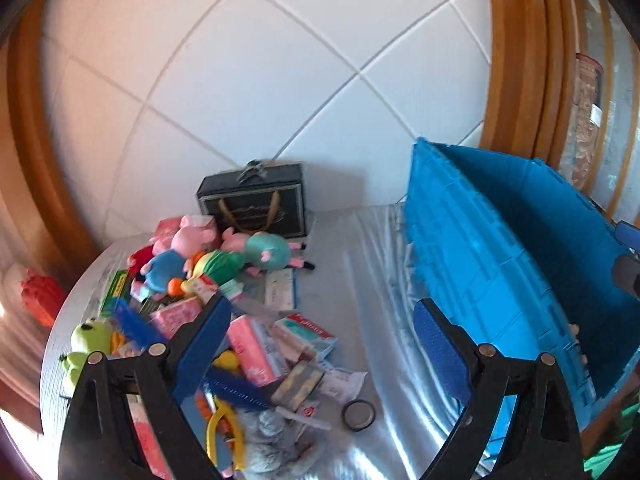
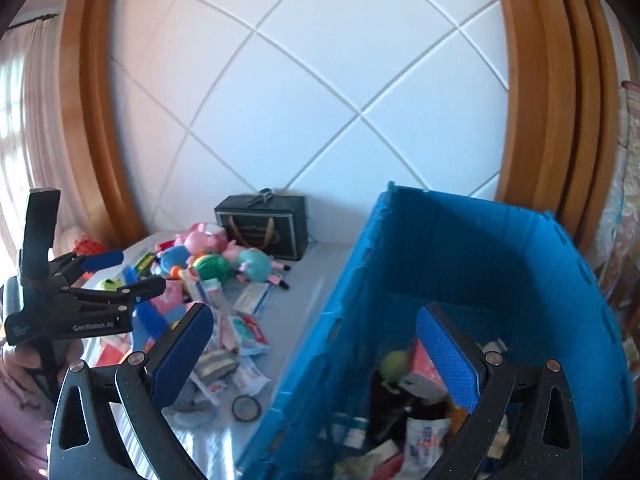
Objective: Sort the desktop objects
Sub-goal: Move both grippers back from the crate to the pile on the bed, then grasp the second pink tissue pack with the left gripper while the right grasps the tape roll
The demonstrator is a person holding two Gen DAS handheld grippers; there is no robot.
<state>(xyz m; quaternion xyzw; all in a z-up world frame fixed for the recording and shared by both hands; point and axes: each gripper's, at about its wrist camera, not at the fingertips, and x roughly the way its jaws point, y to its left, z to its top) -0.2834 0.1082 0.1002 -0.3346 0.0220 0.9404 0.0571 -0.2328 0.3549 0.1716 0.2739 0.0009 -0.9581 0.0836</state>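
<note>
left wrist view | left gripper (image 1: 324,344) wide open, empty, fingers straddling the pile of toys and packets (image 1: 224,320) to pick next | right gripper (image 2: 316,354) wide open, empty, right finger over the blue crate (image 2: 500,280) holding sorted items

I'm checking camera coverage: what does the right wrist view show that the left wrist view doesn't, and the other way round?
Only the right wrist view shows the sorted items inside the blue bin and the whole left claw, open, from the side. Only the left wrist view shows the frog toys and the yellow-handled pliers clearly. Both show the plush pile, the dark gift box, the tape roll and the bin.
</note>
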